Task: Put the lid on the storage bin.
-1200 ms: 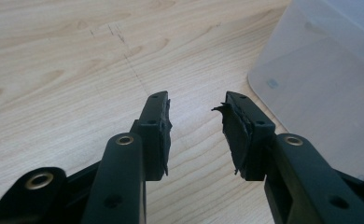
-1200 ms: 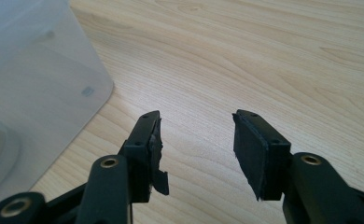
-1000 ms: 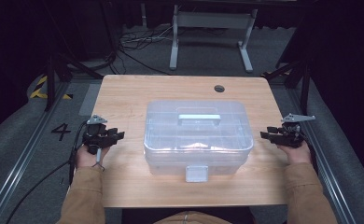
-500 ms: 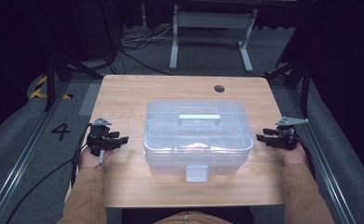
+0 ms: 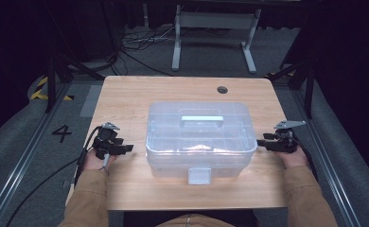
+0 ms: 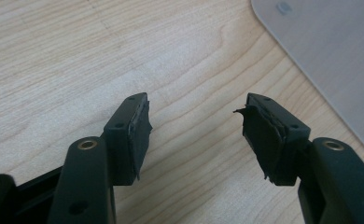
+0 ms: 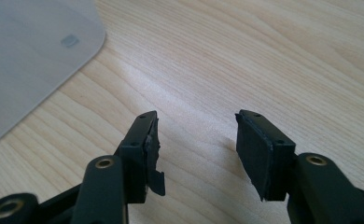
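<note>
A clear plastic box [image 5: 200, 137] sat in the middle of the wooden surface [image 5: 126, 99], its lid on, a pale handle [image 5: 202, 119] lying flat across the top and a single latch [image 5: 199, 176] hanging at the front edge facing the person. Some small contents showed through the walls, too blurred to make out.

The person held one gripper on each side of the box, low over the wood. The left gripper [image 5: 124, 148] pointed inward toward the box's left wall, near it but clearly apart from it. Seen from the left gripper view, the left gripper [image 6: 195, 122] had its jaws spread wide with bare wood between them, and the rounded corner of the box [image 6: 329, 51] lay off to the upper right. The rubber pads [image 6: 139, 128] on the jaws looked frayed at the edges.

The right gripper [image 5: 263, 142] pointed at the box's right wall, its tips just beside the rim; from above I could not tell whether they touched. In the right gripper view, the right gripper [image 7: 196, 140] also stood with its jaws wide apart, holding nothing, with the box's corner [image 7: 31, 56] at the upper left. A black cable [image 5: 40, 182] trailed off the left side of the surface to the grey floor [image 5: 17, 156].
</note>
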The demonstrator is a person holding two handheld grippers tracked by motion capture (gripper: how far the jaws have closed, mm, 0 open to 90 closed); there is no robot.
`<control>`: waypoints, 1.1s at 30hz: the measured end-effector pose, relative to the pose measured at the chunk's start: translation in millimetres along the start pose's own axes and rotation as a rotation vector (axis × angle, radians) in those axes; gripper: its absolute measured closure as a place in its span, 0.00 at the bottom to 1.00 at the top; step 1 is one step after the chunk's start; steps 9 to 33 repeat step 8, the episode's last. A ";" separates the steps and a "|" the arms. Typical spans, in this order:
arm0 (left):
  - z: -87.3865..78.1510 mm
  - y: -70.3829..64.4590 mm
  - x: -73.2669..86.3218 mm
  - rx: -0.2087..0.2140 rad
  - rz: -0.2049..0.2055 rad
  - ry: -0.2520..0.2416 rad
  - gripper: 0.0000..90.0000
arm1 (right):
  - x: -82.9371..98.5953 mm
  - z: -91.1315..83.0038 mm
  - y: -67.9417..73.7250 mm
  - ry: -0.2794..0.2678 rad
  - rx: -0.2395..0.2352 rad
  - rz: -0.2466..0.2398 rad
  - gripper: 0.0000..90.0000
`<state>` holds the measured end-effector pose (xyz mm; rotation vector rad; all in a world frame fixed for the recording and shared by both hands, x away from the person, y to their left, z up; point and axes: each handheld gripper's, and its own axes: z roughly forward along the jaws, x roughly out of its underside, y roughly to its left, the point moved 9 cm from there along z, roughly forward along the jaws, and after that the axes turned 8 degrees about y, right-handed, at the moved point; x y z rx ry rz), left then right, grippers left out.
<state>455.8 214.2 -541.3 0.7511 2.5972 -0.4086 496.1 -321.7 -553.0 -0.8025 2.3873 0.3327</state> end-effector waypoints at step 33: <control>0.4 -0.6 0.2 -0.005 0.007 0.009 0.45 | 0.1 0.6 -0.6 0.003 0.007 0.000 0.54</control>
